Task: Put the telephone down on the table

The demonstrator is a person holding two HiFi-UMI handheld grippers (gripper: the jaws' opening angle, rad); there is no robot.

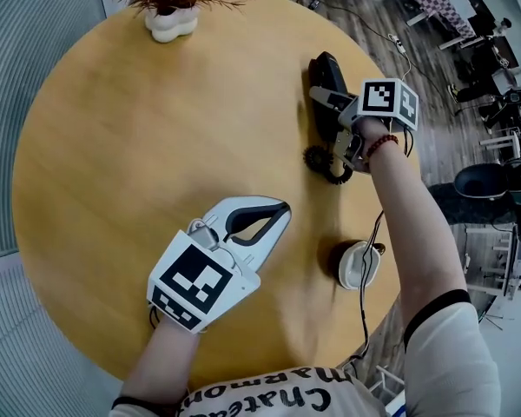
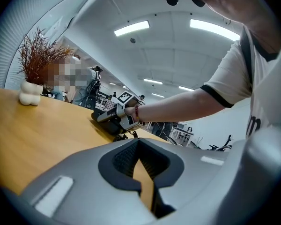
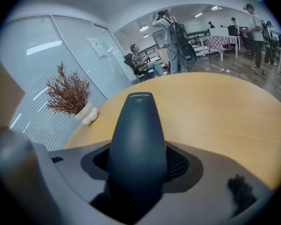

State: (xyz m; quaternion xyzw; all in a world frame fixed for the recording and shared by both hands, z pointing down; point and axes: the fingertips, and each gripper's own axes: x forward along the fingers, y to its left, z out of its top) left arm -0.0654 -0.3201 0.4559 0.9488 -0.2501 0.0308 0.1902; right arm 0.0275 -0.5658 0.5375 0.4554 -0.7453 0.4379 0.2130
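The telephone (image 3: 136, 144) is clamped lengthwise between the jaws of the right gripper (image 1: 328, 111), close to the table (image 1: 139, 146); the left gripper (image 1: 278, 212) is held nearly shut, empty.

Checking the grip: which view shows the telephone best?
The right gripper view: the telephone fills its centre, clamped in the right gripper. Head view: partly hidden under that gripper. Left gripper view: small, distant.

Lit brightly and evenly by ceiling strip lights (image 2: 132, 28). Shows only soft shadows on the bench (image 1: 113, 146). Bends strongly toward edges in both gripper views, with black corners. Slightly soft up close.
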